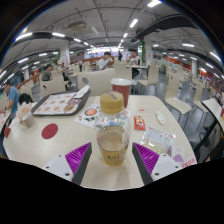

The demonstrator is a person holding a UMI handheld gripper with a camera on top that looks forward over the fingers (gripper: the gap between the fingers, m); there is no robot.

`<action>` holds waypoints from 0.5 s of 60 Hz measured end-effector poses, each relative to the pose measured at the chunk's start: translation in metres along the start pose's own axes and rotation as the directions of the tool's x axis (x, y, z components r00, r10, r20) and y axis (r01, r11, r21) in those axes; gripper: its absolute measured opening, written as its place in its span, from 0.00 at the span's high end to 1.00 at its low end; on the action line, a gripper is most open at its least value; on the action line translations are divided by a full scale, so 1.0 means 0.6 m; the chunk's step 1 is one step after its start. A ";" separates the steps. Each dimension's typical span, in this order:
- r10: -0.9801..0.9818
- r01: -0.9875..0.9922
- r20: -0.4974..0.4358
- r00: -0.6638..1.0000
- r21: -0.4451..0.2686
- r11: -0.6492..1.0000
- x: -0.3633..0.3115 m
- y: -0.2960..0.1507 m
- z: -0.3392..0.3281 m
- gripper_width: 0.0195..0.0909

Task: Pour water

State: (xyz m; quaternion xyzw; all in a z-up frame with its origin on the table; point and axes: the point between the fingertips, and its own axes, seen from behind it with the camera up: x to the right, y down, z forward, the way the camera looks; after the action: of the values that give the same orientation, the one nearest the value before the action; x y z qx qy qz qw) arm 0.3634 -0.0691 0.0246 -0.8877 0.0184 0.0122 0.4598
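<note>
A clear plastic bottle (112, 135) with a yellowish cap and a pale label stands upright between my fingers. My gripper (112, 152) is shut on the bottle, with both purple pads (78, 157) pressed against its sides. The bottle's base shows just above the cream table (112, 176). Beyond the bottle, further along the table, stands a red cup (121, 90) with a white rim, upright and apart from the bottle.
A tray (60, 103) with food items lies on the table, beyond my fingers on the left. A red disc (49, 131) lies near it. Small packets (160, 120) are scattered on the right. A seated person (10, 96) and chairs (180, 100) surround the table.
</note>
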 end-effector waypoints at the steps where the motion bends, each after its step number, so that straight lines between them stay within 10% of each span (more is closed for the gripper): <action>1: 0.007 -0.007 0.004 1.000 0.005 1.000 0.000 -0.003 0.004 0.13; 8: 0.025 -0.025 0.001 1.000 0.044 0.999 0.005 -0.018 0.027 0.55; 30: 0.017 -0.012 -0.051 0.999 0.095 0.995 0.012 -0.030 0.035 0.71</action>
State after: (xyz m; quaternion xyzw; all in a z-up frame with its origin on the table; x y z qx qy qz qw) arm 0.3712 -0.0418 0.0268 -0.8649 0.0376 -0.0085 0.5005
